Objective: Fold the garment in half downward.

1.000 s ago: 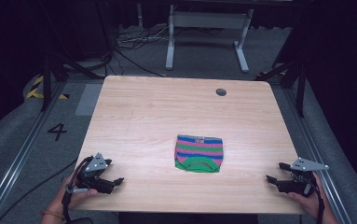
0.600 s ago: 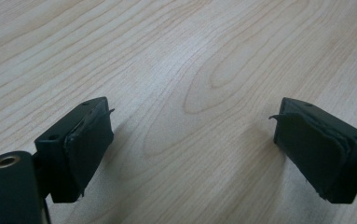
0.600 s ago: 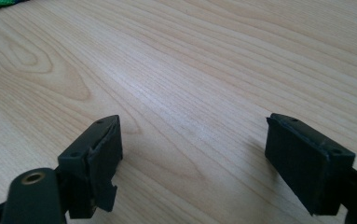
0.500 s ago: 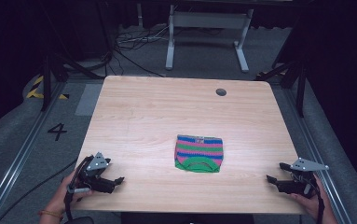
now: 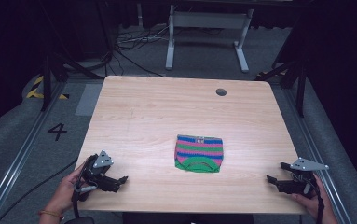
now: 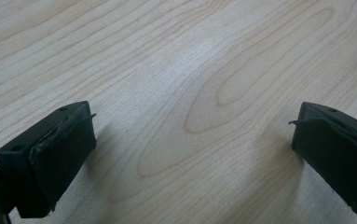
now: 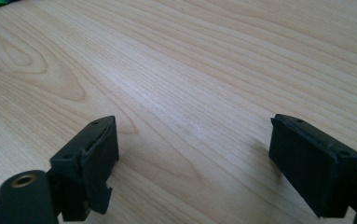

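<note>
Comparing with a second ago, little has moved: both grippers, left (image 5: 120, 179) and right (image 5: 273, 179), stay at the table's (image 5: 167, 107) near corners, jaws spread, empty. The striped knit cloth (image 5: 198, 153) lies untouched between them, so work hasn't begun.

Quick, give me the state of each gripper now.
Left gripper: open, holding nothing, low over the table.
Right gripper: open, holding nothing, apart from the striped cloth.
</note>
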Motion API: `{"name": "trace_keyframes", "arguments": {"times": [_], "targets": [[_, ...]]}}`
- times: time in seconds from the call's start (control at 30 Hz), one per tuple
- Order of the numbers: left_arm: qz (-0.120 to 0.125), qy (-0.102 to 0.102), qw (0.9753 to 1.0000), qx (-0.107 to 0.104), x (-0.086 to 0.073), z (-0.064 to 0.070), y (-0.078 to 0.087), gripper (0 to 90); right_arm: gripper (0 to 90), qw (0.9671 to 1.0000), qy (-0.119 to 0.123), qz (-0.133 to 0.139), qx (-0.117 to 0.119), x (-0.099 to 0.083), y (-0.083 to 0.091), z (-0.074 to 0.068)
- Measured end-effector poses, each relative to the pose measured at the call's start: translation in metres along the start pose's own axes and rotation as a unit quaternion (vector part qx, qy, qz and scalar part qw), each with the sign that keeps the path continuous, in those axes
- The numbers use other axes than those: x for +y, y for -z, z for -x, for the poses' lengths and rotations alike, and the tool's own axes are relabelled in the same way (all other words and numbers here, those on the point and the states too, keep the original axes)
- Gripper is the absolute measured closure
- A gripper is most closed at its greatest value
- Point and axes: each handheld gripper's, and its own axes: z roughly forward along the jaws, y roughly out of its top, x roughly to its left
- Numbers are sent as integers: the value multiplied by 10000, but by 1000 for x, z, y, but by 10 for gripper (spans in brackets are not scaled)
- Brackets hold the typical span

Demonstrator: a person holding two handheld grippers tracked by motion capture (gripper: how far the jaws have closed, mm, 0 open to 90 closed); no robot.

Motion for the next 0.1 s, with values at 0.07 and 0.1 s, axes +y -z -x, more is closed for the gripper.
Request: {"name": "trace_keyframes", "arguments": {"times": [0.07, 0.1], "targets": [[1, 0, 10000, -1, 0, 0, 0, 0, 155, 10000, 0, 0, 0, 0, 0, 0], [6, -8, 10000, 1, 0, 0, 0, 0, 155, 10000, -2, 0, 0, 0, 0, 0]]}}
